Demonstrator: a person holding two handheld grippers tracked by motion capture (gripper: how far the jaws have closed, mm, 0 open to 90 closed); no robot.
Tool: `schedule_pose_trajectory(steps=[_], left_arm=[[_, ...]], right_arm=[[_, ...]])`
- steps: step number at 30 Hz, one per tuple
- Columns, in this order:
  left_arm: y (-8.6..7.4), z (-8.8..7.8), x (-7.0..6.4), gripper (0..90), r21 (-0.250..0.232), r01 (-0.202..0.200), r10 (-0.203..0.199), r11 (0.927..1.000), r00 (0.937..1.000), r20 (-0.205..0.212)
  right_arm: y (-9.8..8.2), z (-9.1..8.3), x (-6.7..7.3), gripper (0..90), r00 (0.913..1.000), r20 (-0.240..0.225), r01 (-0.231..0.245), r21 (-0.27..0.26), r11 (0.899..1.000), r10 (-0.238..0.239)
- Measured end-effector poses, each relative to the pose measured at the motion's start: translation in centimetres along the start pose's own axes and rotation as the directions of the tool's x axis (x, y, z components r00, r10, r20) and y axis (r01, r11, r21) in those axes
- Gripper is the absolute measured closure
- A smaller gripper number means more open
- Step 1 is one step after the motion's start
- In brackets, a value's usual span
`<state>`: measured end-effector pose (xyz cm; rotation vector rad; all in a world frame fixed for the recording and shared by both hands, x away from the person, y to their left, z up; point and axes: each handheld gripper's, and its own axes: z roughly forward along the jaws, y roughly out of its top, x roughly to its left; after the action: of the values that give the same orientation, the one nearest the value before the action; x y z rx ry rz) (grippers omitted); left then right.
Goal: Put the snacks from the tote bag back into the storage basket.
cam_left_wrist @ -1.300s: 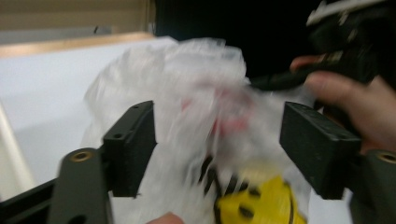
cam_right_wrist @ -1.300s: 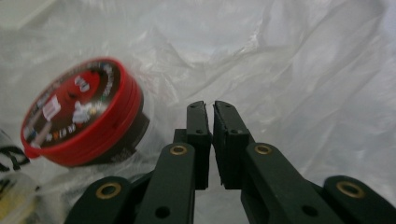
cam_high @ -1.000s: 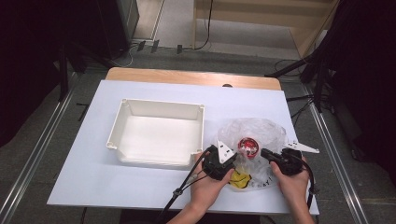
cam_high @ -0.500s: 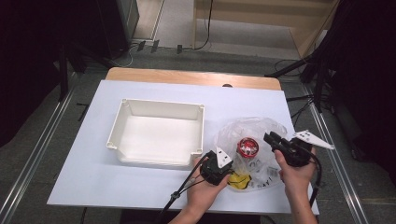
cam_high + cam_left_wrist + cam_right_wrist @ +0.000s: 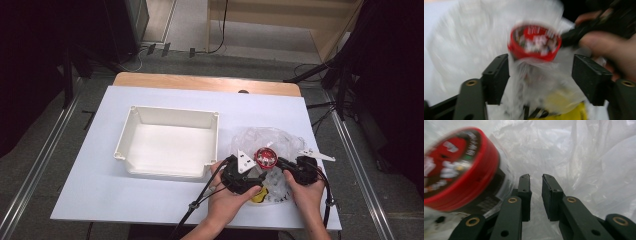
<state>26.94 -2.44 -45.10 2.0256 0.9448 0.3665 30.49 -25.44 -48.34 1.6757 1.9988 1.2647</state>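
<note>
Plastic bag wraps red-lidded jar, right of white tray. Jar tilted, lid towards left gripper, whose spread jaws just opened around bag. Right gripper: jaws nearly together, pinching nothing, beside jar.

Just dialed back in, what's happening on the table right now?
A person is working a clear plastic bag with tongs in each hand, at the table's near right corner. A red-lidded tub and something yellow sit inside the bag. The left tongs have just been opening, jaws wide with bag film between them. The right tongs stand nearly closed beside the tub; whether they pinch film is unclear. The white tray sits empty.
</note>
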Motion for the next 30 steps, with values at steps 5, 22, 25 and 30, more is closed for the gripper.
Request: schedule_pose_trajectory(steps=[5, 22, 25, 30], left_arm=[[-2.1, 1.7, 1.0, 78.0, 0.105, 0.004, -0.002, 0.9944, 0.9999, -0.012], [-2.5, 1.6, 1.2, 83.9, 0.079, 0.021, -0.021, 0.9967, 0.9998, 0.001], [-2.5, 1.5, 1.2, 83.5, 0.081, 0.022, -0.022, 0.9965, 0.9997, 0.007], [-2.5, 1.5, 1.3, 83.3, 0.08, 0.033, -0.034, 0.9962, 0.9993, 0.015]], right_arm=[[0.6, -3.4, 1.0, 77.6, 0.9995, 0.01, 0.032, -0.133, 0.991, -0.031], [10.1, -0.1, 6.2, 14.1, 0.9799, -0.034, 0.188, -0.165, 0.968, -0.197], [9.5, 2.4, 6.2, 16.8, 0.9697, 0.008, 0.244, -0.045, 0.969, -0.244], [8.9, 4.7, 4.2, 69.1, 0.9708, 0.012, 0.235, 0.153, 0.96, -0.239]])
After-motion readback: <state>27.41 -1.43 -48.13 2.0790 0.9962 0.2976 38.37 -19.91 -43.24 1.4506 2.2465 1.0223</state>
